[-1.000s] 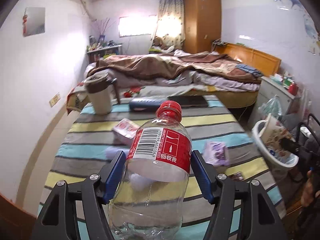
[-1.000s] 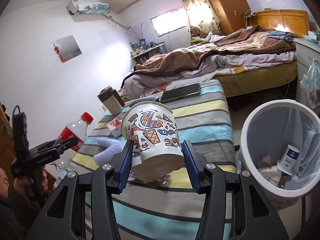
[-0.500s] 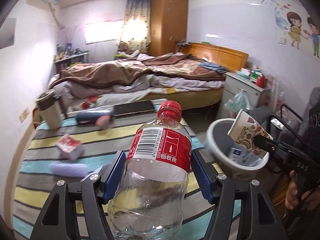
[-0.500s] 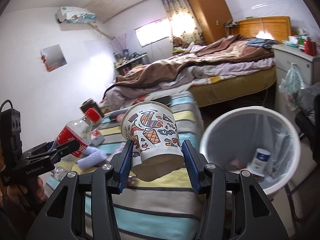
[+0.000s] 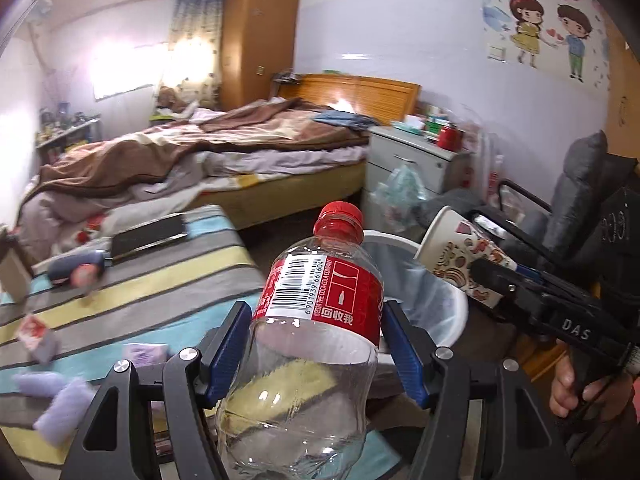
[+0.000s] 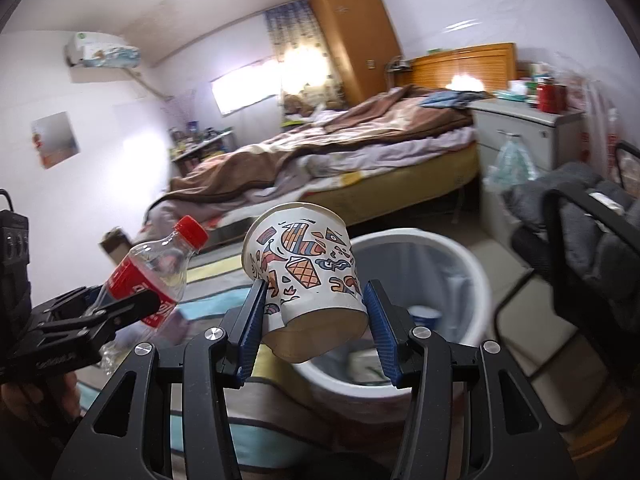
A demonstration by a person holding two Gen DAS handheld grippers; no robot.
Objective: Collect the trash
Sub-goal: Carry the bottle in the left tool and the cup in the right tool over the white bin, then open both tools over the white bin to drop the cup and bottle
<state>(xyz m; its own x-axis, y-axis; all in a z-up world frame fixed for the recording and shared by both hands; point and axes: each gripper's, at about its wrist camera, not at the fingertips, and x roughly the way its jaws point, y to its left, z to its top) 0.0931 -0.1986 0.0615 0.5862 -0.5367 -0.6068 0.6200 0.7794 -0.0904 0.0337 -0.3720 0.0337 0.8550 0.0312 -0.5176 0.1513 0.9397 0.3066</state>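
My left gripper [image 5: 314, 344] is shut on an empty clear plastic bottle [image 5: 316, 344] with a red cap and red label, held upright at the table's right edge. It also shows in the right wrist view [image 6: 156, 276]. My right gripper [image 6: 314, 320] is shut on a patterned paper cup [image 6: 308, 272], held tilted over the white trash bin [image 6: 472, 264]. The cup [image 5: 460, 260] and bin [image 5: 452, 300] show in the left wrist view too. The bin holds some trash, including a small white and blue container [image 6: 424, 314].
A striped table [image 5: 132, 280] carries a dark phone [image 5: 148, 234], a small red packet [image 5: 32, 328], purple cloth pieces [image 5: 52, 400] and other clutter. A bed [image 5: 200, 160] lies behind. A white nightstand [image 5: 412, 164] and a dark chair [image 6: 580, 232] flank the bin.
Both grippers have swung right, from over the table toward the bin. The cup is now above the bin's rim and the bottle is beside it. Both grips are unchanged.
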